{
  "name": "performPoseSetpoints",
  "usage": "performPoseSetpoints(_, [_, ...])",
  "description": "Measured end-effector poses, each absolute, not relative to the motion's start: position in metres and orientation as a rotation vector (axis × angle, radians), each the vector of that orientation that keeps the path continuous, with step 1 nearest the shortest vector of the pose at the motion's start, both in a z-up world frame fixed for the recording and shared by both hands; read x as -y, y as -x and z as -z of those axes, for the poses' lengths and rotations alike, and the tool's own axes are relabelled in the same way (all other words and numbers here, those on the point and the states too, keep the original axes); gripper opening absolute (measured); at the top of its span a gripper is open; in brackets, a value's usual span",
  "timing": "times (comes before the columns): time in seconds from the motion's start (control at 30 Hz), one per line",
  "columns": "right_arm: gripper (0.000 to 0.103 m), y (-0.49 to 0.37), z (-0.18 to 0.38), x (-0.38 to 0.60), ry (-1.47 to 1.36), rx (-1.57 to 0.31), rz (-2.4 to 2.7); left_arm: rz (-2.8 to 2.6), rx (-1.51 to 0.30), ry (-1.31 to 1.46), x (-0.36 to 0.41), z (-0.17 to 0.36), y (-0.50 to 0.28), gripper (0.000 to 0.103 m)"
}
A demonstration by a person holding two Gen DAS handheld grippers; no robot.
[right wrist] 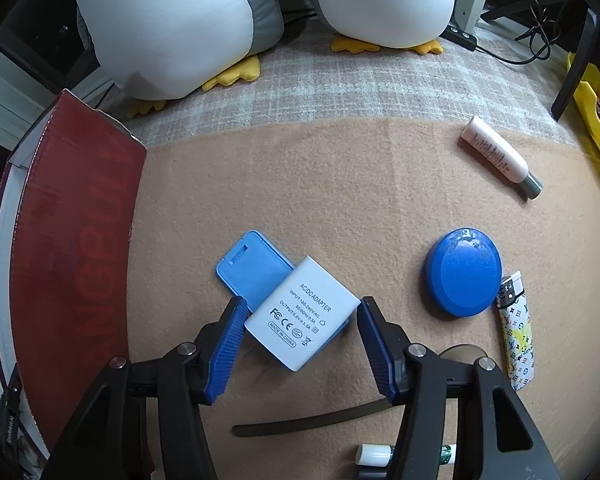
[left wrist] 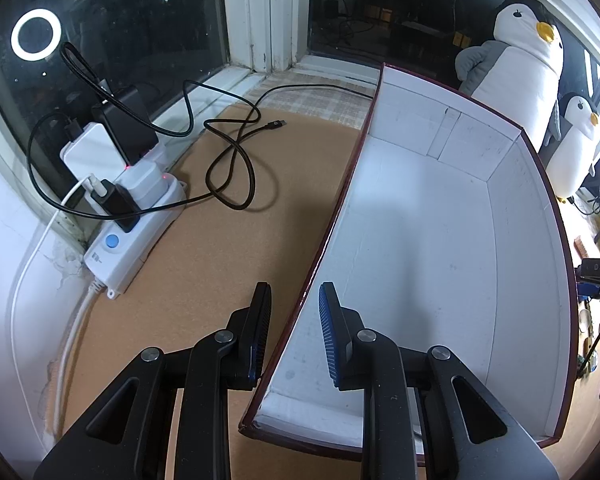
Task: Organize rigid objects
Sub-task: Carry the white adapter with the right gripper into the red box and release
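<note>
Left gripper straddling near wall of red box, jaws narrowly parted, one pad outside wall, one inside; contact with wall unclear. Box interior lying empty ahead of jaws.

Right gripper pointing down over white adapter, jaws standing half open, pads reaching adapter's two opposite corners, contact too close to call. Adapter sitting square between jaws, long axis running diagonally, upper end overlapping blue case. Blue round lid, patterned lighter lying right of jaws. Right hand nearer adapter.

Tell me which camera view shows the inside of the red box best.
The left wrist view: it looks straight into the red box, showing its white floor and walls. The right wrist view shows only the red outer side and a strip of rim.
</note>
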State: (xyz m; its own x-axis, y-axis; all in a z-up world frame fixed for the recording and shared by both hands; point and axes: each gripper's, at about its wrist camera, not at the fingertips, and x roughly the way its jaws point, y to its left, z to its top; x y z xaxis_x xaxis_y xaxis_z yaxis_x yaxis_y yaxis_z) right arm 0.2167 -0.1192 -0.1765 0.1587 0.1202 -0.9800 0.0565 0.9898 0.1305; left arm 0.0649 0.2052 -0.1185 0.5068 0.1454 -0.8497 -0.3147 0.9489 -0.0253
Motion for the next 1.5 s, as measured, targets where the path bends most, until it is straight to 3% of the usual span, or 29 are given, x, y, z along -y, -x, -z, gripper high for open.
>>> performPoseSetpoints(0.47, [0.052, -0.204, 0.136, 0.133, -0.135, -1.328, -0.08, -0.279, -1.0, 0.19, -0.206, 0.119, -0.065, 0.023])
performPoseSetpoints(0.97, [0.052, -0.177, 0.05, -0.009, 0.028, -1.175, -0.454, -0.272, -1.006, 0.202, -0.207, 0.121, -0.064, 0.023])
performPoseSetpoints(1.17, [0.052, -0.17, 0.056, -0.089, 0.193, -1.159, -0.555, -0.273, -1.005, 0.213, -0.208, 0.121, -0.063, 0.02])
performPoseSetpoints(1.5, [0.052, -0.183, 0.124, -0.145, 0.319, -1.322, -0.569, -0.273, -1.008, 0.229, -0.212, 0.122, -0.062, 0.018])
